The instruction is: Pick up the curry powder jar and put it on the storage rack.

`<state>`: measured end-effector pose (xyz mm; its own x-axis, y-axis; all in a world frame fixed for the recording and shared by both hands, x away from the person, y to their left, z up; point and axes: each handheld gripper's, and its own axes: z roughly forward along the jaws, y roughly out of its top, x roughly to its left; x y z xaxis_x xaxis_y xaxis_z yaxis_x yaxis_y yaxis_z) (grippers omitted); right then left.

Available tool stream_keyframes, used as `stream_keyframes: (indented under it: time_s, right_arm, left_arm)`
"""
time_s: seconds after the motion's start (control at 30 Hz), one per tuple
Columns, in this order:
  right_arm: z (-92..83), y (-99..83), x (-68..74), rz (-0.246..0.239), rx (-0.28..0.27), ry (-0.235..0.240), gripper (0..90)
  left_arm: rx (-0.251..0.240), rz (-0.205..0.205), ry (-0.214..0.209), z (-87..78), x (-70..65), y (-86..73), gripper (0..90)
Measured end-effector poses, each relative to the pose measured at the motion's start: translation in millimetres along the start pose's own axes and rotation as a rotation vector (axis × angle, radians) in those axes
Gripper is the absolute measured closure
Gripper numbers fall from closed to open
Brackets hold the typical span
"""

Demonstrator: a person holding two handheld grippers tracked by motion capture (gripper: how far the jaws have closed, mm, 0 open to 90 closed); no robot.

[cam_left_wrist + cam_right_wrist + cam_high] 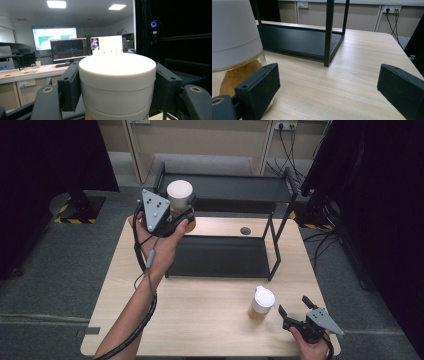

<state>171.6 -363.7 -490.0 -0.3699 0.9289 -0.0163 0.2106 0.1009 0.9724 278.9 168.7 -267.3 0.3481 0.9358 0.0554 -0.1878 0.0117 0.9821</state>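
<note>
L tongs [181, 213] clamp the white-lidded jar [180, 195] at its lid, up by the shelf rack [225, 255]: glass, rigid, likely heavy, slippery; grip the lid. R tongs [296, 312] gape, holding nothing, beside 2nd jar [261, 304] on tabletop [200, 315].

Black two-tier shelf rack [220, 255] standing on pale wooden desk [200, 320]; monitors [68, 50] on a far bench.
</note>
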Motion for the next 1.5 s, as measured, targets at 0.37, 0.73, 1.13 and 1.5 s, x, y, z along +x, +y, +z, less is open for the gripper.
stream_keyframes:
  time_s: [0.37, 0.73, 1.13, 1.5]
  right_arm:
    - [-0.1, -0.1, 0.2, 0.003, -0.001, -0.002, 5.0]
    - [0.1, 0.1, -0.2, 0.005, 0.001, -0.002, 5.0]
    - [0.1, 0.1, -0.8, 0.004, 0.000, 0.003, 5.2]
    - [-0.1, -0.4, -1.2, 0.004, -0.002, 0.005, 5.3]
  left_arm:
    - [-0.006, 0.007, 0.010, 5.3, 3.6, 14.1, 33.9]
    - [-0.014, 0.005, 0.019, 15.3, 8.3, 32.7, 33.9]
    - [-0.007, 0.003, 0.037, 43.5, 13.6, 41.5, 33.9]
    - [0.013, 0.016, 0.046, 77.1, 25.4, 42.4, 33.8]
